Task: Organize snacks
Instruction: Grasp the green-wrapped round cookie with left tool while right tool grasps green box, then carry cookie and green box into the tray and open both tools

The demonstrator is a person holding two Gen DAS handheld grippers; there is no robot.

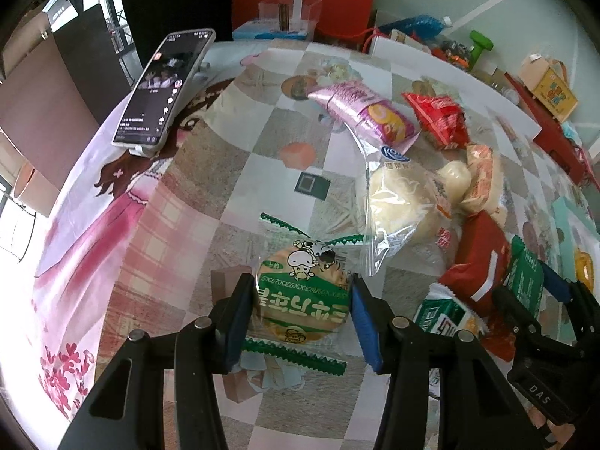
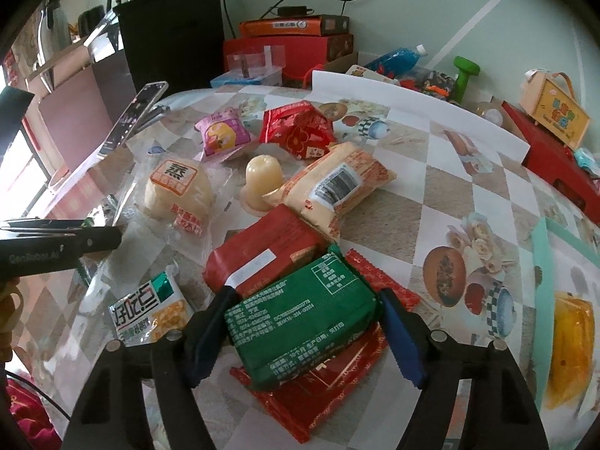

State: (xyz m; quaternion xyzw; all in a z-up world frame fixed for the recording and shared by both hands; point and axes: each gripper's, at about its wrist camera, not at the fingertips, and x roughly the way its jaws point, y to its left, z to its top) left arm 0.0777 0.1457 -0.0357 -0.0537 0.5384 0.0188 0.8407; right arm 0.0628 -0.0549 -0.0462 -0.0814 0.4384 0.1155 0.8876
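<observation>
Checkered, picture-printed tablecloth [image 1: 232,202] covers the table, with red boxes [image 2: 300,48] stacked against the far wall and a smartphone on a stand [image 1: 165,90] at the far left. Nearest the left edge, the left gripper [image 1: 300,311] is closed on a round biscuit in a green-and-clear wrapper [image 1: 300,292], its blue pads pressing both sides; open cloth lies to its left and beyond it. To the right the snacks crowd together: the right gripper [image 2: 303,333] straddles a green rectangular packet [image 2: 300,318] with jaws partly open, the left pad at the packet's edge, the right just clear. That packet lies on flat red wrappers [image 2: 326,386], touching a dark red pouch [image 2: 262,255]. Farther off sit a clear-bagged steamed bun [image 2: 176,191], a jelly cup [image 2: 262,176] and a pink packet [image 2: 225,135]. Bare cloth stretches right.
</observation>
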